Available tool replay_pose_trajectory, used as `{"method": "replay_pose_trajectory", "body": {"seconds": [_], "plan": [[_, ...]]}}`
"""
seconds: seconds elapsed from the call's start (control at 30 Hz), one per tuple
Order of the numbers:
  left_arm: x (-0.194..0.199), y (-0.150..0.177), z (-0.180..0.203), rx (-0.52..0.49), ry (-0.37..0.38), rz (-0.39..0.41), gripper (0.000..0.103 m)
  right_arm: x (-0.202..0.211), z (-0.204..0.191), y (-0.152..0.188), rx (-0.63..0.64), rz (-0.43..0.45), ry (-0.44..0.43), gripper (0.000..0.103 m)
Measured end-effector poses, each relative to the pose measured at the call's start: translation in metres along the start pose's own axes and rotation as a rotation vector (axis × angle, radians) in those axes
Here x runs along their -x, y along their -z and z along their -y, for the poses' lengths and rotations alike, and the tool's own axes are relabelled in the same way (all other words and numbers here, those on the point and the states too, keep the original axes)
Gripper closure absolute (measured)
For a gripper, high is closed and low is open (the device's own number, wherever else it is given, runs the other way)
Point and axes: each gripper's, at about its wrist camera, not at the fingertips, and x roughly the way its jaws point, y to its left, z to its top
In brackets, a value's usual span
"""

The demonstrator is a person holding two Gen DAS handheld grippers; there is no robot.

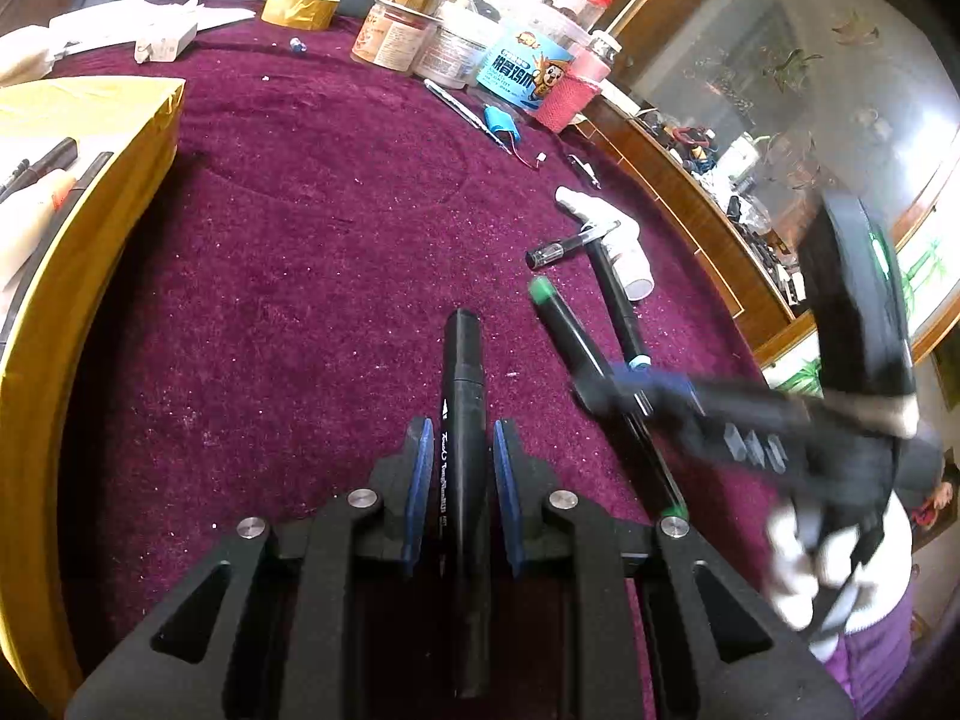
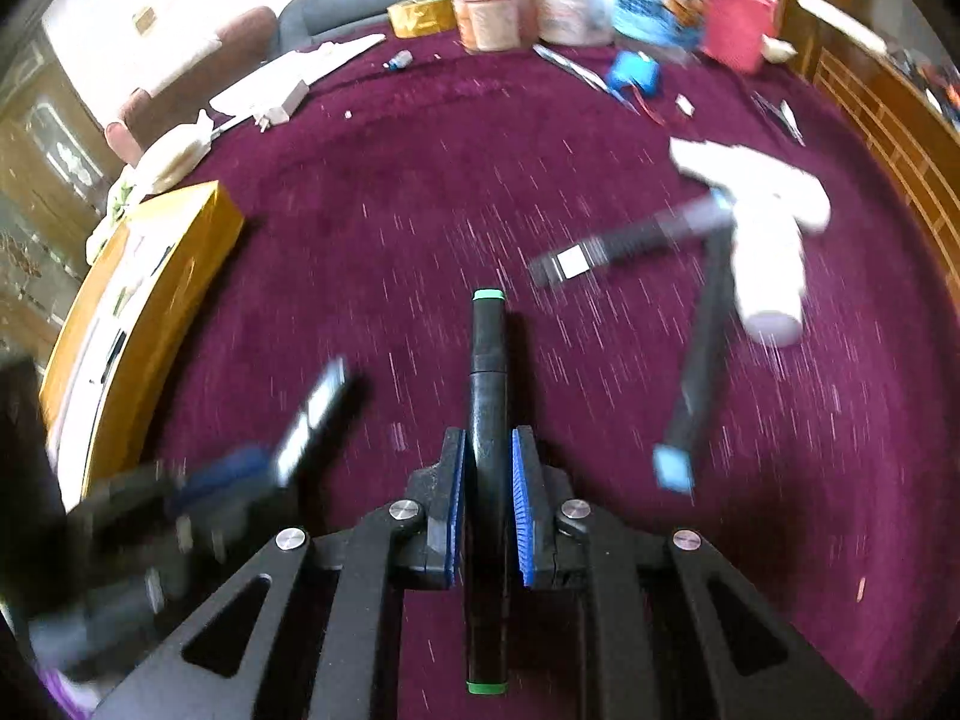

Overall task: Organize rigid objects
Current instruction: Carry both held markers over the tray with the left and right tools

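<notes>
My left gripper [image 1: 463, 450] is shut on a black marker [image 1: 463, 384] that points forward over the purple cloth. My right gripper [image 2: 489, 450] is shut on a black marker with green ends [image 2: 489, 354]; it also shows in the left wrist view [image 1: 561, 318], held by the blurred right gripper [image 1: 636, 387]. The left gripper shows blurred in the right wrist view [image 2: 252, 468]. On the cloth lie a black marker with a blue end [image 2: 702, 354], a clear-capped black pen [image 2: 630, 240] and a white pipe fitting [image 2: 768, 228]. A yellow box [image 1: 90, 252] with pens inside stands at the left.
Jars and tubs [image 1: 456, 30] and a roll of yellow tape [image 1: 300, 7] stand at the table's far edge. A blue battery pack with wires [image 1: 501, 123] lies near them. A wooden cabinet [image 1: 690, 192] runs along the right side. Papers [image 1: 150, 30] lie at the far left.
</notes>
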Motion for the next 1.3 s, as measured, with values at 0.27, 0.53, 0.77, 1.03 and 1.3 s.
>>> {"method": "replay_pose_trajectory", "body": {"seconds": [0.27,0.53,0.77,1.03,1.3], "plan": [[-0.001,0.001,0.006,-0.023,-0.036,0.001,0.085,0.021,0.008,0.051,-0.035,0.028,-0.065,0.09],[-0.014,0.009,0.054,-0.276,-0.232,-0.032,0.068,0.023,-0.007,0.059,0.018,0.078,0.021,0.089],[0.013,0.006,0.033,-0.147,-0.123,0.029,0.091,0.027,-0.009,0.066,0.024,0.098,0.029,0.09],[0.077,0.01,0.011,-0.02,0.025,0.163,0.091,0.043,-0.007,0.066,-0.03,0.141,-0.039,0.09],[0.153,0.014,-0.02,0.06,0.138,0.349,0.091,0.061,-0.03,0.061,-0.012,0.189,-0.12,0.09]]}}
